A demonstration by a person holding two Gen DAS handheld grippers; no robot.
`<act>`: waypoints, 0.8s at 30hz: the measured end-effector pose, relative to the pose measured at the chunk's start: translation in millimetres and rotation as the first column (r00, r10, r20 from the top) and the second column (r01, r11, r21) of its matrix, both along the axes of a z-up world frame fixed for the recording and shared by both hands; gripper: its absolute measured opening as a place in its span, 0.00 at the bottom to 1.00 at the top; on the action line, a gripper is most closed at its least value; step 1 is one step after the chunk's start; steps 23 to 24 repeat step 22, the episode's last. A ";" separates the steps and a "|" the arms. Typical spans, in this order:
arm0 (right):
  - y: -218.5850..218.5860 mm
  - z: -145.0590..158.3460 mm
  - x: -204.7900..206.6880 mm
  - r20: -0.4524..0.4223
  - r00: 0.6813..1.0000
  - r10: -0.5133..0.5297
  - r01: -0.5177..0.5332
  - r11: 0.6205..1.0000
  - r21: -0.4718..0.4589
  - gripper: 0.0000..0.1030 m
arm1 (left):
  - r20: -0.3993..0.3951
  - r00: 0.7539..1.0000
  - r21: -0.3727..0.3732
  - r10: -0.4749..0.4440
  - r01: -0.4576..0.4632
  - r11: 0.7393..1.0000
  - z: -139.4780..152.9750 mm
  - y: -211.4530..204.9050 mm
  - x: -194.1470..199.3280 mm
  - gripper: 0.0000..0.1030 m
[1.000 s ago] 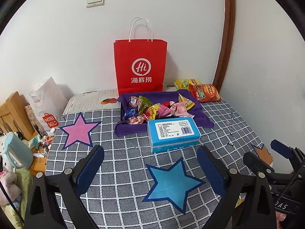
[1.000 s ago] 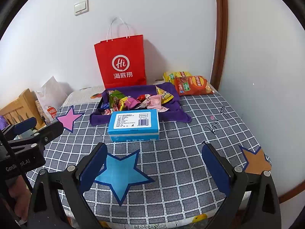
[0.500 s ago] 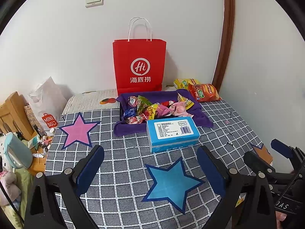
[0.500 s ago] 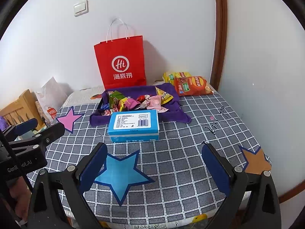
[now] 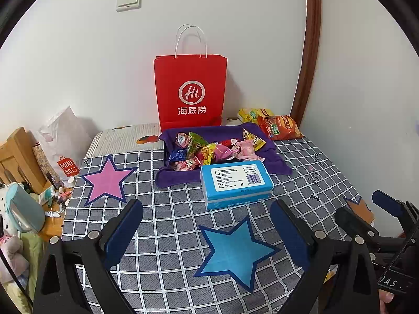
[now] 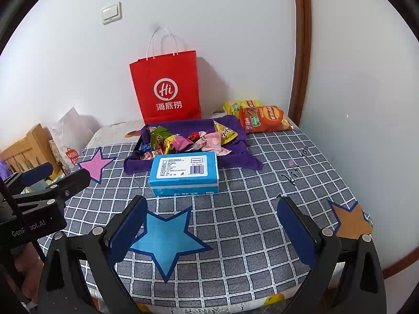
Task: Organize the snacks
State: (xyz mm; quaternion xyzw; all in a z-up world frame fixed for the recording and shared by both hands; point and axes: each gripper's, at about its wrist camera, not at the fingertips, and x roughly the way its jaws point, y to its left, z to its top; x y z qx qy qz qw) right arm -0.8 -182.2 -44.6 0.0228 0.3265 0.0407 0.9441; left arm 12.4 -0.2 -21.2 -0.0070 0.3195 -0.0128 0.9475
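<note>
Snack packets (image 5: 209,150), light, crinkly and slippery, are heaped in a purple-lined tray (image 5: 272,154) behind a blue tissue pack (image 5: 235,183) on the checked counter (image 5: 162,235); crimped ends are best pinched. Left tongs (image 5: 207,231) and right tongs (image 6: 212,229) are spread, holding nothing.

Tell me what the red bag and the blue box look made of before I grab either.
Red bag: looks like matte paper, with crisp folds and twisted white cord handles. Blue box: probably soft plastic wrap over a tissue pack, since it has a slight sheen and rounded, faintly wrinkled edges; rigid card cannot be ruled out.
</note>
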 end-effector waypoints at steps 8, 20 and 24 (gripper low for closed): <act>-0.4 2.5 -2.1 0.006 1.000 -0.001 0.001 1.000 0.003 0.96 | 0.000 1.000 0.001 -0.001 0.001 1.000 0.2 0.5 0.4 0.95; -0.8 6.4 -6.8 0.028 1.000 -0.001 0.001 1.000 0.015 0.96 | 0.001 1.000 0.012 -0.003 0.003 1.000 2.4 1.2 3.1 0.95; -1.2 6.8 -7.7 0.034 0.999 -0.002 0.001 1.000 0.016 0.96 | 0.006 1.000 0.018 0.000 0.000 1.000 2.3 1.4 5.2 0.95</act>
